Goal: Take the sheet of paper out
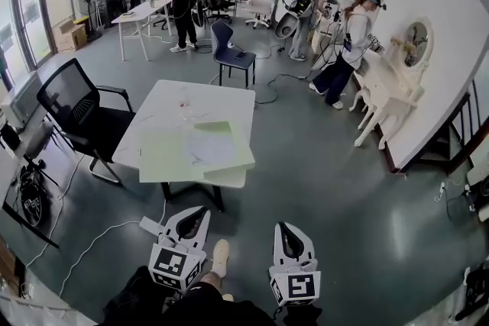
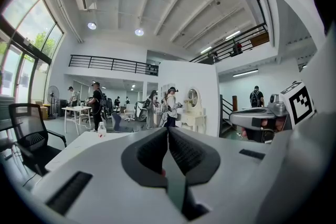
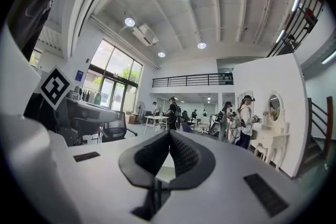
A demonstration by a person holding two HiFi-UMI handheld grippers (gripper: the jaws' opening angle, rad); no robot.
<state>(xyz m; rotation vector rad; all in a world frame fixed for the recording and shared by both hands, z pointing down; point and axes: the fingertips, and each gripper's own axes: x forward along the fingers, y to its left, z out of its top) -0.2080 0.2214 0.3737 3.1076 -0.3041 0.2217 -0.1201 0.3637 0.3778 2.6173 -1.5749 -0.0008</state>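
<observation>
A white table [image 1: 170,98] stands a few steps ahead in the head view. On its near half lies a pale green folder [image 1: 164,156] with a whitish sheet of paper [image 1: 211,147] on it. Low in that view, well short of the table, are my left gripper [image 1: 200,211] and right gripper [image 1: 283,227], side by side and pointing toward it. In the left gripper view the left gripper [image 2: 168,128] has its pads pressed together with nothing between them. The right gripper [image 3: 169,132] is likewise shut and empty in the right gripper view.
A black office chair [image 1: 80,114] stands left of the table and a blue chair [image 1: 229,50] behind it. A small bottle [image 2: 102,130] sits on the tabletop. Several people work at the back, and one stands by a white dressing table [image 1: 390,88] at the right. Cables [image 1: 99,237] cross the floor.
</observation>
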